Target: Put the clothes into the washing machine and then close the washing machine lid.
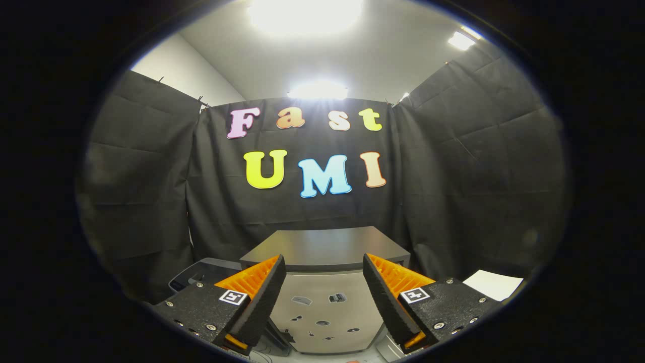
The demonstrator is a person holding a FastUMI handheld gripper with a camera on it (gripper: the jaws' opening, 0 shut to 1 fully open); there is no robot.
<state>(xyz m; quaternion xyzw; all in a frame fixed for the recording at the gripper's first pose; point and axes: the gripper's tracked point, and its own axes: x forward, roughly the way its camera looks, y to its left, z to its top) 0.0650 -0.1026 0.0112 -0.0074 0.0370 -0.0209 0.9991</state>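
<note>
The gripper point(325, 280) is held level, facing the black cloth wall point(322, 201) of the booth, and its jaws stand wide apart with nothing between them. Through the gap, just ahead of the fingertips point(274, 282), stands the washing machine point(322, 307), a pale grey box with a lid point(325, 244) that looks shut, lying flat and dark grey across its top. The front face of the machine carries several small dark marks or stickers, too small to tell what they are. To the left of the machine, partly hidden behind the left finger, sits a dark grey thing with a curved edge point(199, 275), perhaps a basket or a bin; what it holds cannot be told, and no clothes can be made out from this angle. Beyond the right finger a white sheet point(494, 285) lies flat, near the cloth wall. Above the cloth, the ceiling point(352, 55) is pale and carries bright lamps point(307, 15), one of them glaring just over the top edge of the rear wall.
</note>
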